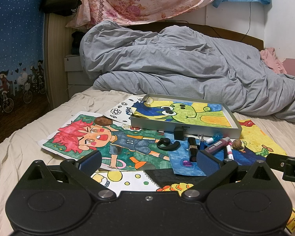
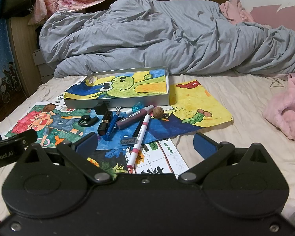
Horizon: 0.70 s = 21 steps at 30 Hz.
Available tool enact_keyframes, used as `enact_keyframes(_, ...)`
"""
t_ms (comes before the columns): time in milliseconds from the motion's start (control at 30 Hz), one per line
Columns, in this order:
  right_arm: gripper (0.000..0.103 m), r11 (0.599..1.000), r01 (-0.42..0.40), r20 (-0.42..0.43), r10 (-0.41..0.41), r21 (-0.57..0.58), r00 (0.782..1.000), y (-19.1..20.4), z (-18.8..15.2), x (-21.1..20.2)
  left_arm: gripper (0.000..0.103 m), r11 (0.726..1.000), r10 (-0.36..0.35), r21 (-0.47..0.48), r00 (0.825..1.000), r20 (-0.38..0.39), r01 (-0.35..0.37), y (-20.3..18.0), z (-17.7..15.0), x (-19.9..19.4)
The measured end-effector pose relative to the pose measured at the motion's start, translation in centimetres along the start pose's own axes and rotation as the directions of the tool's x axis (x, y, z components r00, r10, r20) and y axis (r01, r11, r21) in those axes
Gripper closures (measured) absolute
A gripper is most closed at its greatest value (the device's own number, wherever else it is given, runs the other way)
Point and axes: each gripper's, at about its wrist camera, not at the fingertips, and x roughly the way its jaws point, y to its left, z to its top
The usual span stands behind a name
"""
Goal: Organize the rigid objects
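A shallow grey box (image 1: 186, 126) (image 2: 118, 102) lined with a green frog drawing sits on the bed. In front of it lie small items: a black lipstick (image 2: 104, 123), a blue tool (image 2: 112, 124), a purple marker (image 2: 134, 116), a pink-white marker (image 2: 140, 138), a walnut (image 2: 158, 112) (image 1: 237, 144), a black earhook (image 1: 168, 145) (image 2: 87, 121), a black cube (image 2: 100, 108) and a second walnut (image 1: 103, 121) at the left. My left gripper (image 1: 147, 162) is open and holds nothing, just short of the pile. My right gripper (image 2: 145, 144) is open over the pink-white marker.
Coloured drawings (image 1: 92, 137) (image 2: 196, 102) are spread over the beige sheet. A crumpled grey duvet (image 1: 186, 64) fills the far side of the bed. A pink blanket (image 2: 287, 106) lies at the right. The bed's left edge drops to a dark floor.
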Motion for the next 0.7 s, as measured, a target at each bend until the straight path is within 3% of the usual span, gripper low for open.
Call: enact_keyframes(700,0.000,1.000,0.002,-0.036,-0.002,0.010,0.999,-0.2,0.6,0.9,0.001,1.000,-0.013,-0.016,0.999,-0.039,0.012,0.2,0.1,1.0)
